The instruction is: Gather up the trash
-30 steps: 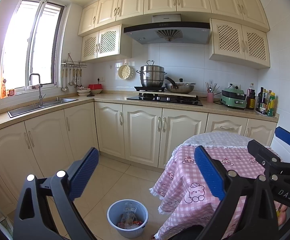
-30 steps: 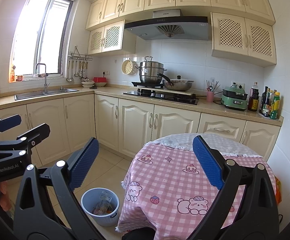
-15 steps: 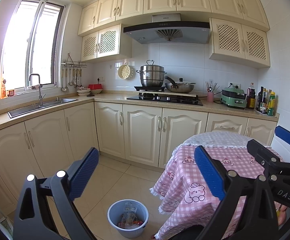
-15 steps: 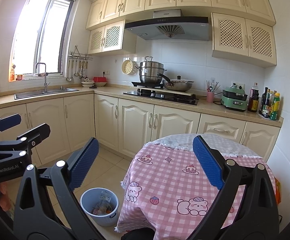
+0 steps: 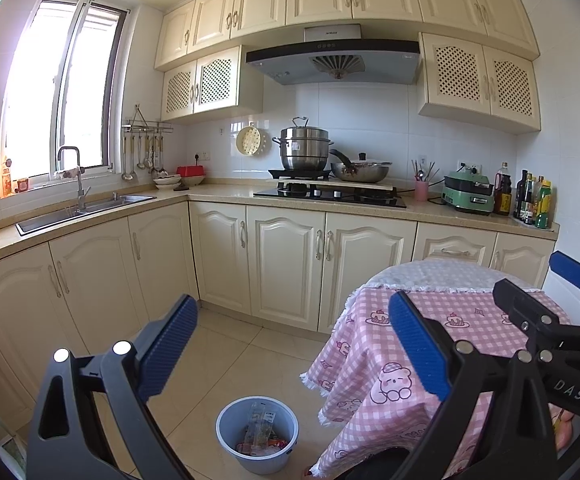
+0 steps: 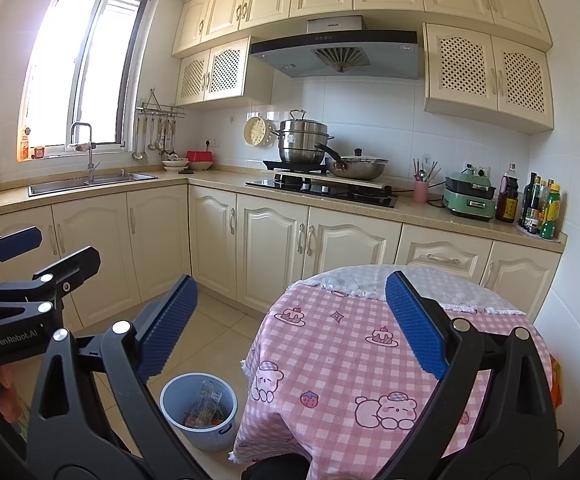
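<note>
2 grippers held above floor level: left gripper (image 5: 292,354) spread wide, empty; right gripper (image 6: 290,326) spread wide, empty. Blue bin (image 5: 257,434) holding wrappers (image 5: 261,426) stands on tile just beside pink checked table (image 6: 330,344).

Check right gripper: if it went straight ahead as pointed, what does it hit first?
Probably the far edge of the round table, since the open right gripper points just over its pink checked cloth; otherwise the lower cabinet doors beyond. Depth unclear.

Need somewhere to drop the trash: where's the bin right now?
The pale blue bin stands on the tiled floor, low centre in the left wrist view, just left of the pink-clothed round table. Wrappers already lie in it.
</note>
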`<state>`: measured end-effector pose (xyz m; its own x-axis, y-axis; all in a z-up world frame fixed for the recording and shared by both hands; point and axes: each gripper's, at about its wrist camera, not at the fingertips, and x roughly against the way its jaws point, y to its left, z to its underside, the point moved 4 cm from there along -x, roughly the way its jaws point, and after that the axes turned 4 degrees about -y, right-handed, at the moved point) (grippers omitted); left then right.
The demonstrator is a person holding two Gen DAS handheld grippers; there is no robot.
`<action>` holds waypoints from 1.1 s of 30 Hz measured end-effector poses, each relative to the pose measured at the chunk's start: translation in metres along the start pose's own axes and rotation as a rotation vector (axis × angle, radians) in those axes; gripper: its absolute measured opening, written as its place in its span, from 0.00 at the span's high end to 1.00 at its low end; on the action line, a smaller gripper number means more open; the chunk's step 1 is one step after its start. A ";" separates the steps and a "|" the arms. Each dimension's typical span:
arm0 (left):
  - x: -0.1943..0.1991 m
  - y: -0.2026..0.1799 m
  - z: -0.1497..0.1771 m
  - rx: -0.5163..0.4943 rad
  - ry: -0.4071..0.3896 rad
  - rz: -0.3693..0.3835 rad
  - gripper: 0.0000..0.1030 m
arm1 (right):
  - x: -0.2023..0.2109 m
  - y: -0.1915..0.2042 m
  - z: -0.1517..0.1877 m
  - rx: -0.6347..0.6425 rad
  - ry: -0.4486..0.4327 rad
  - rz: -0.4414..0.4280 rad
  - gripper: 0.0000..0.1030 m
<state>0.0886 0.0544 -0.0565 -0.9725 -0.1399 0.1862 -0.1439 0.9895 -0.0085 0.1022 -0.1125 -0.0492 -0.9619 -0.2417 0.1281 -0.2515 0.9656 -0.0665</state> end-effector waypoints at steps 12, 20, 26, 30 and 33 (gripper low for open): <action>-0.001 0.001 0.002 -0.001 0.004 -0.001 0.09 | -0.002 -0.001 0.004 -0.002 0.011 0.000 0.09; -0.004 0.001 0.005 -0.001 0.009 -0.003 0.09 | -0.005 -0.004 0.004 -0.003 0.014 0.000 0.09; -0.006 0.001 0.010 -0.003 0.017 -0.003 0.09 | -0.007 -0.003 0.009 -0.005 0.024 0.001 0.09; -0.008 0.001 0.014 -0.006 0.027 -0.005 0.08 | -0.010 -0.005 0.013 -0.012 0.033 -0.002 0.09; -0.011 0.000 0.015 -0.011 0.032 -0.005 0.08 | -0.011 -0.005 0.015 -0.015 0.038 -0.005 0.09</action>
<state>0.0964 0.0551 -0.0731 -0.9653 -0.1442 0.2176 -0.1471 0.9891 0.0031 0.1129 -0.1163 -0.0656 -0.9558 -0.2426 0.1663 -0.2541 0.9658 -0.0513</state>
